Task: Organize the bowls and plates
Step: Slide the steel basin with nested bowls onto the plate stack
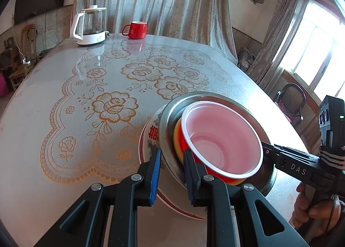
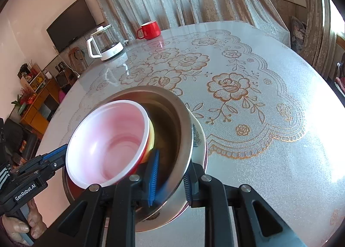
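While both grippers close in on one stack of dishes near the front edge of the bench [image 1: 64, 87], the left gripper [image 1: 172, 167] straddles the rim of the steel bowl [image 1: 170, 117]: its blue-padded finger sits outside the metal wall and its other finger inside, so it is narrowed onto that rim. From the right wrist view, the right gripper [image 2: 170, 171] does the same on the opposite side of the steel bowl [image 2: 172, 121], one blue pad inside and one outside the wall, clamped on it. Inside the steel bowl nests a red plastic bowl [image 1: 224, 137] with a white rim and pale pink interior, tilted and leaning toward the left gripper's side; a yellow-orange band shows just beneath it. Under the steel bowl lies a white plate [image 1: 151, 137] with a dark red edge, red characters and a flower print, resting on the lace-patterned cover. At the far side of the bench stand a glass kettle [image 1: 90, 27] on a white base and a red mug [image 1: 135, 29], well apart from the stack.
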